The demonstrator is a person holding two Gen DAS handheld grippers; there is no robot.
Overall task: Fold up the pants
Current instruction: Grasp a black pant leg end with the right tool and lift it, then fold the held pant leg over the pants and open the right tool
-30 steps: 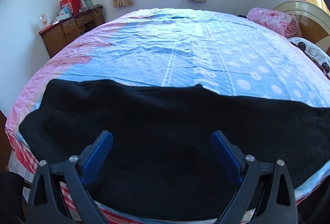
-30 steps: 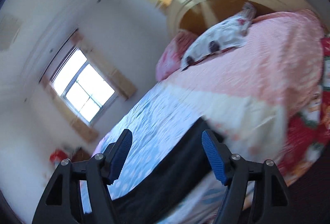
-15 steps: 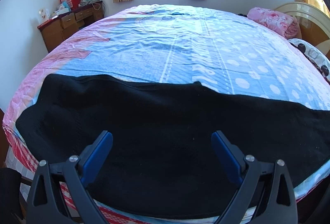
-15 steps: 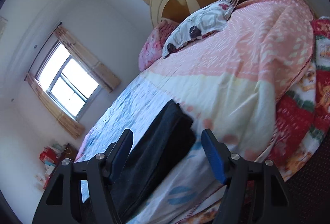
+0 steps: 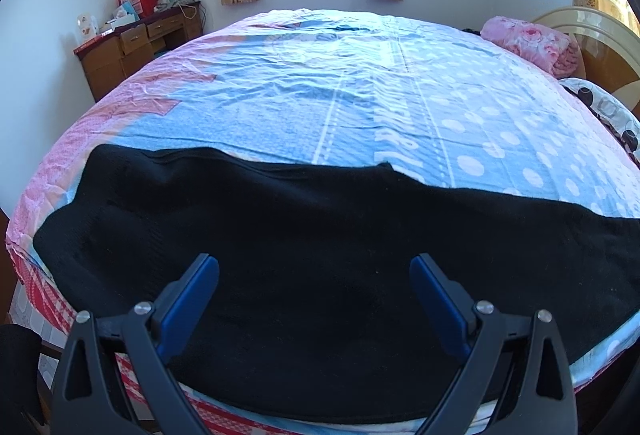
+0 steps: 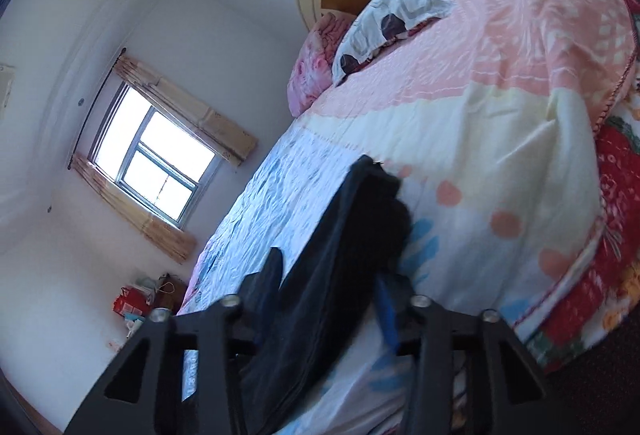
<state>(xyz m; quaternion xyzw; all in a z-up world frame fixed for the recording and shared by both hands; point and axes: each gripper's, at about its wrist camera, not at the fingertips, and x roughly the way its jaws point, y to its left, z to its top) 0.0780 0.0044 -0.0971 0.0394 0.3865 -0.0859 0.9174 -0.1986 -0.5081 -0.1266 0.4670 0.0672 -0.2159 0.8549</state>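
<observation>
Both grippers were on it, but folding had barely begun: the black pants [image 5: 320, 255] lay flat along the near edge of the bed [image 5: 360, 95]. The left gripper [image 5: 314, 275] hung spread wide above them, gripping nothing. The right gripper [image 6: 328, 283] had just been closing on the pants' leg end, so every fold was still left.

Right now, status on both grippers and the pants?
Left gripper open, over the pants. Right gripper just closing, pants end between its fingers. Pants flat on the bed. Nothing in the way.
</observation>
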